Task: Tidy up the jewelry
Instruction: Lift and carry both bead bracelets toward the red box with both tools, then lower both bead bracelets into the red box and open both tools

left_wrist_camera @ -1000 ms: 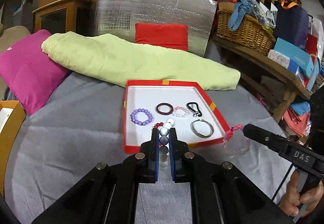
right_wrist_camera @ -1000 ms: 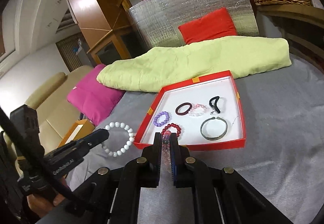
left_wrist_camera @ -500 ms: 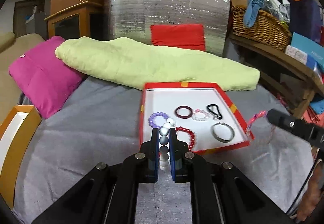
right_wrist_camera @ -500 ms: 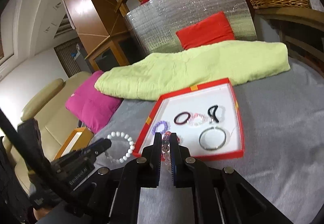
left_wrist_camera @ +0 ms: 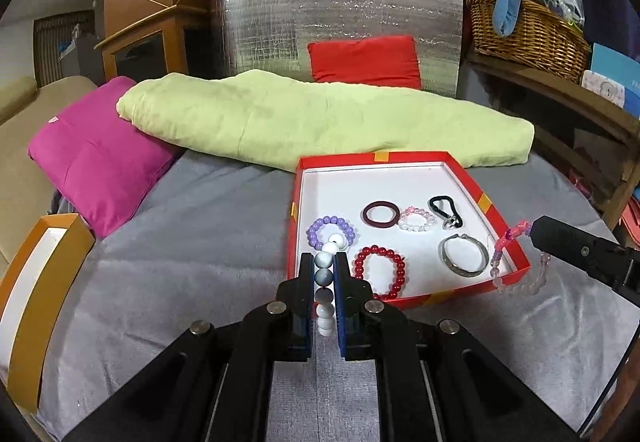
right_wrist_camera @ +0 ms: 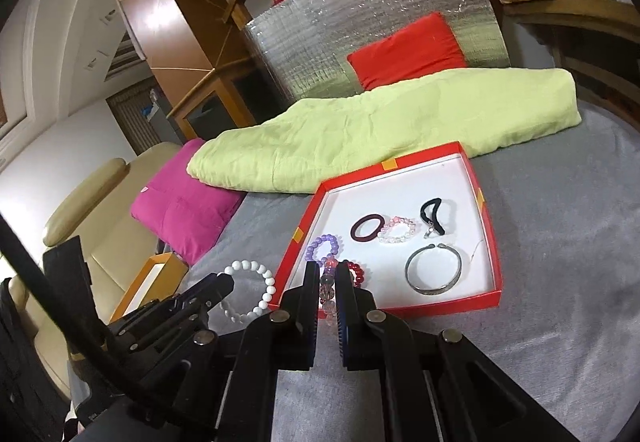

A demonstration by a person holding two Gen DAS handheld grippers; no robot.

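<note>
Left tongs point(left_wrist_camera: 324, 262) pinching glossy white bead bracelet point(left_wrist_camera: 325, 274), right tongs point(right_wrist_camera: 329, 274) pinching translucent pink bead bracelet point(right_wrist_camera: 327, 292), red cardboard tray point(left_wrist_camera: 400, 157) at twelve o'clock.

We counted six pieces lying in the one red tray point(left_wrist_camera: 506, 232): a purple bead bracelet point(left_wrist_camera: 318, 232), a red bead bracelet point(left_wrist_camera: 378, 272), a dark maroon ring-shaped band point(left_wrist_camera: 381, 215), a pale pink bead bracelet point(left_wrist_camera: 418, 219), a black hair tie point(left_wrist_camera: 444, 208) and a silver bangle point(left_wrist_camera: 466, 256). Two more bracelets were off the tray, one per hand-held gripper: a white bead bracelet point(right_wrist_camera: 250, 294) in the left hand-held gripper point(left_wrist_camera: 324, 278), a pink-and-clear bead bracelet point(left_wrist_camera: 516, 266) in the right hand-held gripper point(right_wrist_camera: 329, 284). So eight pieces total. We also saw two cushions, one magenta cushion point(left_wrist_camera: 92, 162) and one red cushion point(left_wrist_camera: 366, 60), one green blanket point(left_wrist_camera: 320, 126), one wicker basket point(left_wrist_camera: 528, 34) and one orange box point(left_wrist_camera: 44, 282).
</note>
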